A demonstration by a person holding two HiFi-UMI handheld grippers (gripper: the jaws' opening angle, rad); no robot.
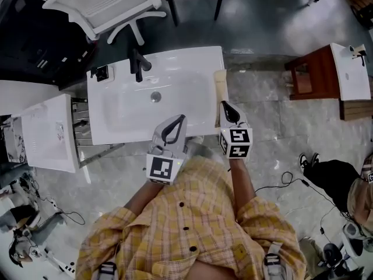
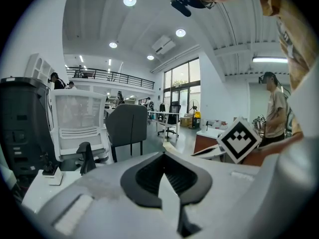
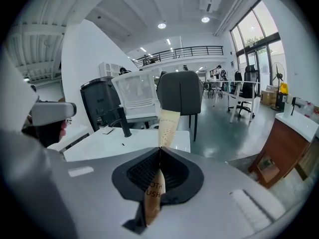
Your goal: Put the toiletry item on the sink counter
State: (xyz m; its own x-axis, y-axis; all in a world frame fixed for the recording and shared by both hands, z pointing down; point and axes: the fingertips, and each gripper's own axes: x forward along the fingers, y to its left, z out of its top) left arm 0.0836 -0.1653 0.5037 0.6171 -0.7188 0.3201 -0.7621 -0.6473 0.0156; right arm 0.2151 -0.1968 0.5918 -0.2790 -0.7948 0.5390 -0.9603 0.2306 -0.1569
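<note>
Lightness and some flexing are expected of the toothbrush packet (image 3: 168, 126), a flat, narrow paper sleeve, so it is best taken near one end with gentle pressure. It is pinched at its lower end by the right gripper (image 3: 159, 151) and projects forward over the right edge of the white sink counter (image 1: 116, 130). The left gripper (image 2: 163, 156) is closed on nothing. One packet, one counter, one black faucet (image 1: 137, 64) and two grippers are counted.
</note>
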